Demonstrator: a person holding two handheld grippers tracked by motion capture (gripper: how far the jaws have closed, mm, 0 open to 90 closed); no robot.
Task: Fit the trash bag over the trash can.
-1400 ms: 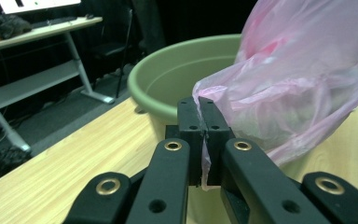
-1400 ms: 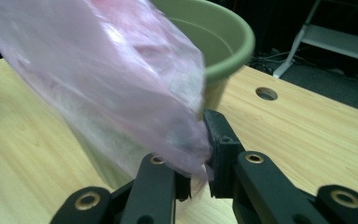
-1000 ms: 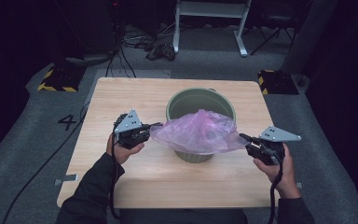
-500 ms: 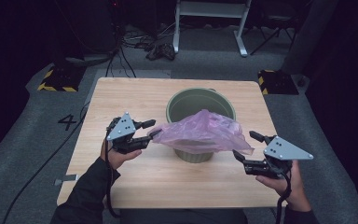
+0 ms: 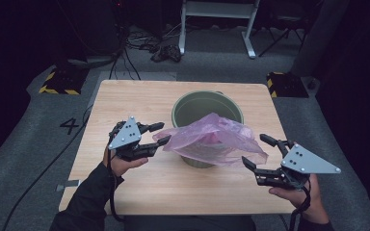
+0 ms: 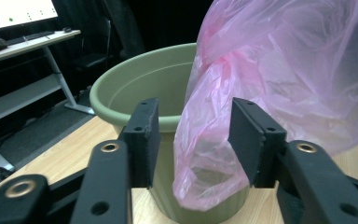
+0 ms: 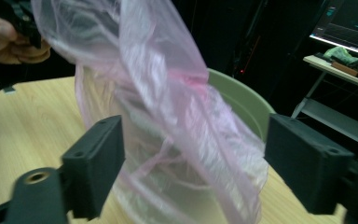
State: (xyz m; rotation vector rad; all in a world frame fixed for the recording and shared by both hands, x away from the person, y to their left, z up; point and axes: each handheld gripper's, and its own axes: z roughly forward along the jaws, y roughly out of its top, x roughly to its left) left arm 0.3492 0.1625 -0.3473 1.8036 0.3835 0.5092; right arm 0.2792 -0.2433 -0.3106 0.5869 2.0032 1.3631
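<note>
Bag-lining looks to be the step in hand, and it goes best with a fresh, even grip on the rim. High view: the pink plastic bag [image 5: 211, 140] lies loosely draped over the near rim of the green bucket [image 5: 198, 103] at the centre of the frame, on the tabletop [image 5: 125, 96]; the left tool [image 5: 158, 136] sits at the bag's left corner and the right tool [image 5: 256, 151] just off its lower right edge, both with jaws that have just been opening and neither pressing the film. Left gripper view: the film hangs between the parted jaws at centre frame, untouched by either pad, so closing on a single layer near the hem would serve. Right gripper view: the jaws stand wide with the bag's tail between them, holding nothing; pulling apart evenly should spread the mouth over the rim.
</note>
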